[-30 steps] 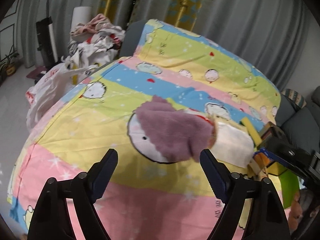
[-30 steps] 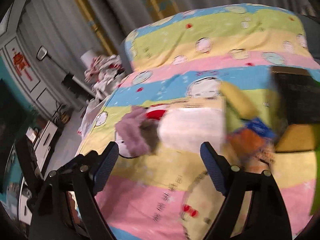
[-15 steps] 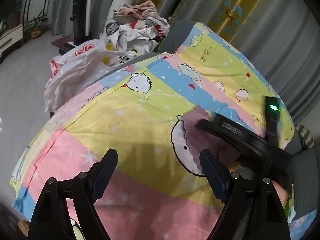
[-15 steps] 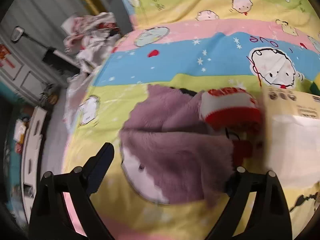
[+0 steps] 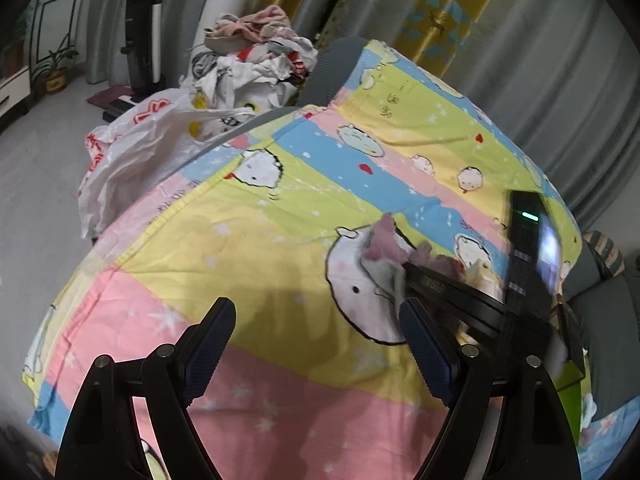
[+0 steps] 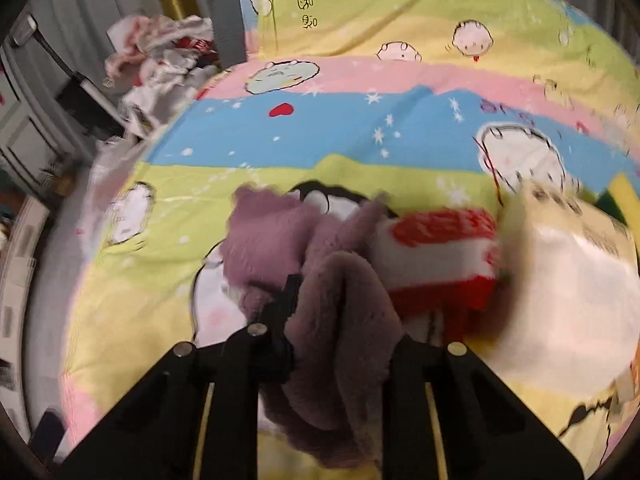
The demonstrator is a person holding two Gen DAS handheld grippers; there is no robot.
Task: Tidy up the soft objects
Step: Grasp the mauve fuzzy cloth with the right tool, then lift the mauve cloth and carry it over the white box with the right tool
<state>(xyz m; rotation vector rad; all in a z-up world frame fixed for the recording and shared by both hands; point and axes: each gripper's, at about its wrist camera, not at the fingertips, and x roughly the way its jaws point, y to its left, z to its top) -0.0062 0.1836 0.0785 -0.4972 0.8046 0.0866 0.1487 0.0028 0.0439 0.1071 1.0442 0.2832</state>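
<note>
The right tool, wide apart half a second ago, is closing on the purple cloth, which now bunches up between its jaws on the bed. The left tool stays wide open and empty above the sheet, hardly moved.

Left wrist cam sits back, angled down across the striped cartoon sheet toward the curtains, right wrist cam close over the purple fleece cloth; both share that cloth, sheet and clothes pile.
</note>
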